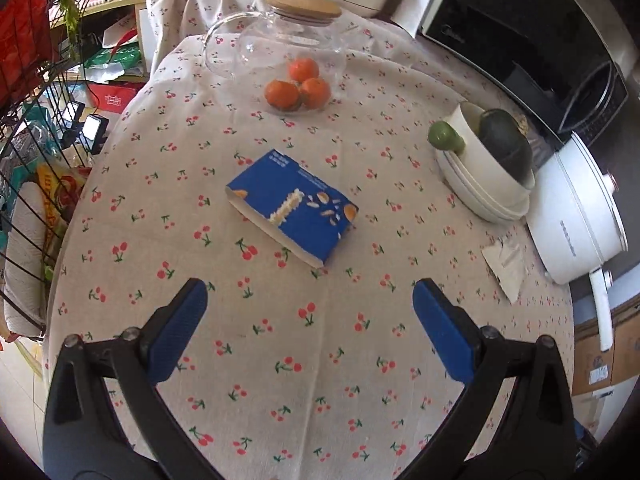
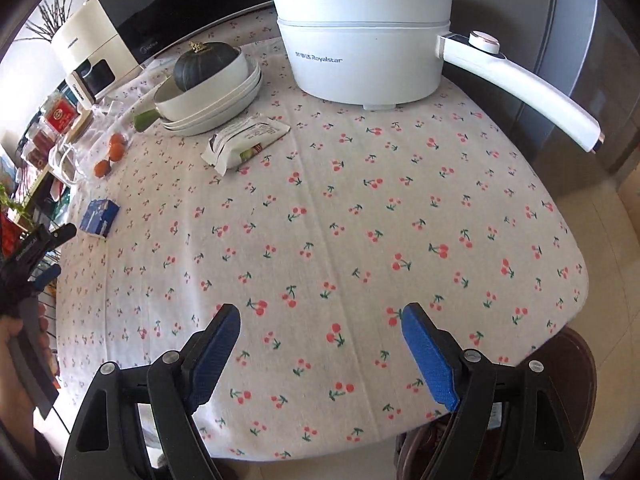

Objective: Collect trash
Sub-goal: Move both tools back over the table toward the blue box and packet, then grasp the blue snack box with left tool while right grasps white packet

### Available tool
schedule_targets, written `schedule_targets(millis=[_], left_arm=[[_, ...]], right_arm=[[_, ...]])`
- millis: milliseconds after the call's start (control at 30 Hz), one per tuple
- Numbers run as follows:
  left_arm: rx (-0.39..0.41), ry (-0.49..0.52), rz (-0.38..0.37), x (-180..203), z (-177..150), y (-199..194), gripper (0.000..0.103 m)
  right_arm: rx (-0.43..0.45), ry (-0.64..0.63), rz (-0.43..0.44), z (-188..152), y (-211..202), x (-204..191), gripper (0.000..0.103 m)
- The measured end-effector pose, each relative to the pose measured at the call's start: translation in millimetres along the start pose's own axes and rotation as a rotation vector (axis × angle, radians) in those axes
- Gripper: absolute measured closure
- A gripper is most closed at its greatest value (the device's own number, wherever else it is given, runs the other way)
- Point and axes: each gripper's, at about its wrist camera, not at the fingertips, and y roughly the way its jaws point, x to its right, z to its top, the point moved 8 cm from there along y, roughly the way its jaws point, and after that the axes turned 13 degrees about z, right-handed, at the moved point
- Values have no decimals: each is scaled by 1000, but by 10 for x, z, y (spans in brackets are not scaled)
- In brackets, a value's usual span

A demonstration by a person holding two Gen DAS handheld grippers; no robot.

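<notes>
Left wrist view, tool: I am holding the left tool (image 1: 310,292) spread wide with nothing between its blue pads, hovering above the table (image 1: 280,360) under its cherry-print cloth.
Left wrist view, trash: the flattened blue cardboard snack box (image 1: 291,206) is lying straight ahead, near the cloth's middle and apart from everything else. Its printed face is up, one corner is pointing toward me, and its open end is showing a pale inside.
Left wrist view, second trash: a crumpled white wrapper (image 1: 506,266) is lying far to the right, just beside the white electric pot (image 1: 580,216).
Left wrist view, not trash: I judge the three oranges (image 1: 298,88) and the clear glass jug (image 1: 276,40) are staying put.
Left wrist view, approach: I am planning to turn the wrist so the pads close across the box's narrow width, coming down low enough to catch its thin edges rather than skating over the top.
Right wrist view, tool: I am holding the right tool (image 2: 321,316) gaping too, carrying nothing, over bare cloth.
Right wrist view, trash: the white wrapper (image 2: 246,142) is sitting ahead, just beside the stacked white dishes (image 2: 224,100) holding a dark green squash (image 2: 202,64).
Right wrist view, approach: it looks soft, so I would pinch a raised fold.
Right wrist view, box: the blue box (image 2: 99,217) is showing small at the far left, near the other tool.
</notes>
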Motion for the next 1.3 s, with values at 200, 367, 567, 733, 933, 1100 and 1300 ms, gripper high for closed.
schedule_targets(millis=[200,367,567,733,933,1100,1300], left_arm=[[13,-138,123,49,345,396,1],[24,-223,222,23,449,638,1],[10,-181,320,15,385,839,1],[32,-146,271,-16,326,867,8],[101,103,139,214,293,805,32],[87,257,59,284,213,722,40],[76,321,9,260,105,647,41]], right_arm=[[-16,-35,-26,173,236,-13,19],[-25,-62,-39,279,366,17,19],[-30,-82,-47,371,506,17,19],[-26,-85,-39,425,593,-26,18],[4,-92,-8,600,724,-200,18],[53,-26,52,877,891,-409,14],[102,92,76,1217,1235,-562,9]])
